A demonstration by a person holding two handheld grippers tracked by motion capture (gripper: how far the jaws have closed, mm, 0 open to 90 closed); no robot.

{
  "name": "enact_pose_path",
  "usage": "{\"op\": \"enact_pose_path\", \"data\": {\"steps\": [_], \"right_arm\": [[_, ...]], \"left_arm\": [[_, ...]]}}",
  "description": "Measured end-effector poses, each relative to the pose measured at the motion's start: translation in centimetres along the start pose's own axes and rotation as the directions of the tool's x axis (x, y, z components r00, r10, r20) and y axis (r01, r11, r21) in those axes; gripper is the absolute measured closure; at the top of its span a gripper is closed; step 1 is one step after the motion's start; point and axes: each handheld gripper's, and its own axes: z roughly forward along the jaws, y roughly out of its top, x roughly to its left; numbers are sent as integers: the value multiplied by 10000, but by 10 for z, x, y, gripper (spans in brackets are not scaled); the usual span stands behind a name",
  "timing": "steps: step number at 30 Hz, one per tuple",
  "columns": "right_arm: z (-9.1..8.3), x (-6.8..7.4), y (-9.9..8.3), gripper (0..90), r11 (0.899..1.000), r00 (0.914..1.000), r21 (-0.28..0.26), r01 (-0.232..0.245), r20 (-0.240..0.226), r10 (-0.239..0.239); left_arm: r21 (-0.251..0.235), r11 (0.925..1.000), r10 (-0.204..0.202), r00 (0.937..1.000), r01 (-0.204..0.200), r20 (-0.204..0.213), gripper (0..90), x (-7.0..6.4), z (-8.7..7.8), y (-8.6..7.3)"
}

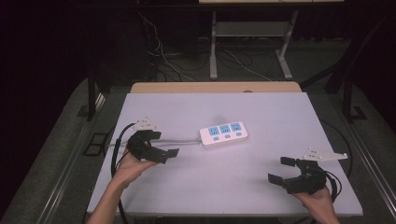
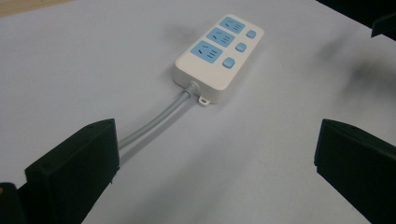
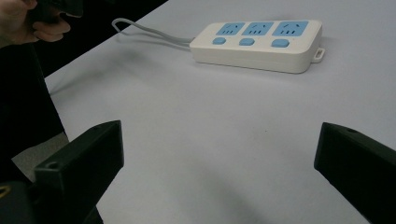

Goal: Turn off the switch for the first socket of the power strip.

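White plastic formed the body of the power strip [image 1: 223, 134], which lay flat near the middle of the pale grey table [image 1: 261, 112], angled slightly with its far end toward the right. It carried three blue sockets, each with a blue button beside it. Its grey cord [image 1: 184, 141] ran off its left end across the table toward the left edge, passing just beside the left gripper [image 1: 169, 155].

The left gripper was held in the person's left hand [image 1: 130, 163], which came in from the bottom of the high view with the forearm angled up and to the right. The gripper pointed rightward toward the strip. In the left gripper view the jaws stood wide apart with nothing between them; the cord passed close by the left-hand jaw, and contact could not be determined.

The right gripper [image 1: 282, 171] was held in the person's right hand [image 1: 322, 198] near the table's front right corner, well apart from the strip, and pointed leftward. Its jaws were likewise spread wide and held nothing, with bare table surface between them in the right gripper view. That view also showed the strip's button side facing the camera and fingers of the left hand at the upper left.
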Motion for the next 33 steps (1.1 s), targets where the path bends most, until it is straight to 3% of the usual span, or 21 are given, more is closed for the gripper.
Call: {"op": "enact_pose_path", "data": {"steps": [9,22,33], "right_arm": [[1,1,-1,11,10000,10000,86,36,-30,-35],[4,2,-2,11,9997,10000,243,56,-79,-54],[5,2,-3,12,9993,9999,357,69,-92,-66]], "left_arm": [[-383,9990,-216,9998,215,-35,0,-4,-2,-23],[-648,9970,-409,9988,426,268,0,-17,9,-61],[-629,9976,-260,9984,291,502,0,-25,15,-73]]}}
